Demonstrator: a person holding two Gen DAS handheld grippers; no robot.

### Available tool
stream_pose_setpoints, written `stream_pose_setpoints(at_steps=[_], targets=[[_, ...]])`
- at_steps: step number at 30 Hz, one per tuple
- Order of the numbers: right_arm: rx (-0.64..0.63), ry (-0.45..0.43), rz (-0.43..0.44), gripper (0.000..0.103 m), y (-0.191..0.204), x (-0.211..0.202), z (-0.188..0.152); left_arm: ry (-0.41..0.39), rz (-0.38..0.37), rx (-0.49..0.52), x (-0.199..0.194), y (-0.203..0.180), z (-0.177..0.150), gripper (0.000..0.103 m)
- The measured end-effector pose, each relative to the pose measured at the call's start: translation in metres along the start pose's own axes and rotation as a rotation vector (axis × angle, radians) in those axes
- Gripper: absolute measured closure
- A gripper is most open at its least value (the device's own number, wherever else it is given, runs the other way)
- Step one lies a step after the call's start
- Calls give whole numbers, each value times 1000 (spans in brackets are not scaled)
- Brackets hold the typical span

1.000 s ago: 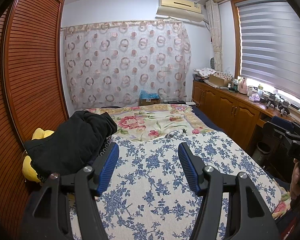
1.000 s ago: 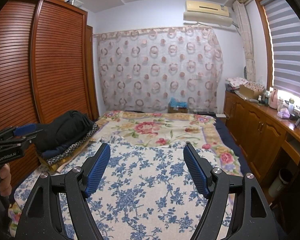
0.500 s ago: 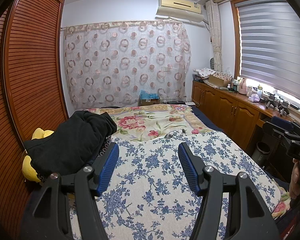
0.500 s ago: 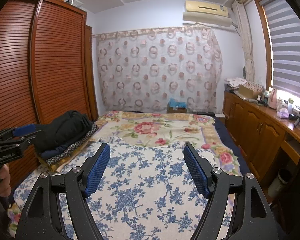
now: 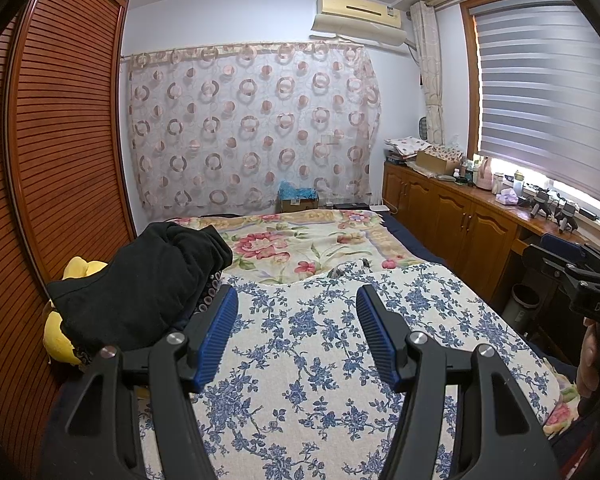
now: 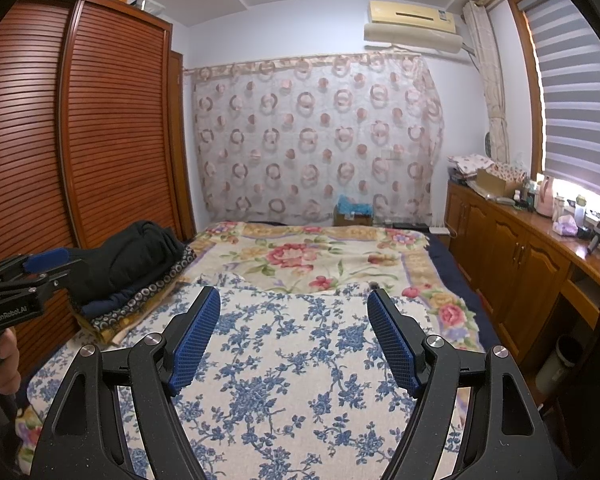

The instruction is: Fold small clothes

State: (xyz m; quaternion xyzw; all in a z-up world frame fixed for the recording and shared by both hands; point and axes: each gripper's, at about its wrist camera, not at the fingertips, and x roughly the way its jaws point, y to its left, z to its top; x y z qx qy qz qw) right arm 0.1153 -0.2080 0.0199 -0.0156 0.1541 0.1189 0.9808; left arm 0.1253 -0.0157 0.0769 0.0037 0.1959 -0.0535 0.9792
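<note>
Above the bed [image 5: 320, 360], both the left gripper [image 5: 298, 322] and right gripper [image 6: 294, 328] hover with jaws apart and empty, presumably readied, while the clothes [image 5: 140, 288] lie piled at the left edge.

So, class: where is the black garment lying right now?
In both views the black garment lies on the bed's left side, atop patterned folded cloths, beside the wooden wardrobe, ahead of the left gripper.

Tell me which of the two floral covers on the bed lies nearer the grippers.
The blue-and-white floral cover, spread right under both open grippers; the pink-and-red flowered blanket lies beyond it, toward the curtain.
</note>
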Motion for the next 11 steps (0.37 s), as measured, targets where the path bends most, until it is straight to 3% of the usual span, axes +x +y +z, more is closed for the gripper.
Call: stream_pose_setpoints(at_steps=[11], targets=[[2,1,1,25,-3,0,1,2,-2,-3,0,0,0,41]])
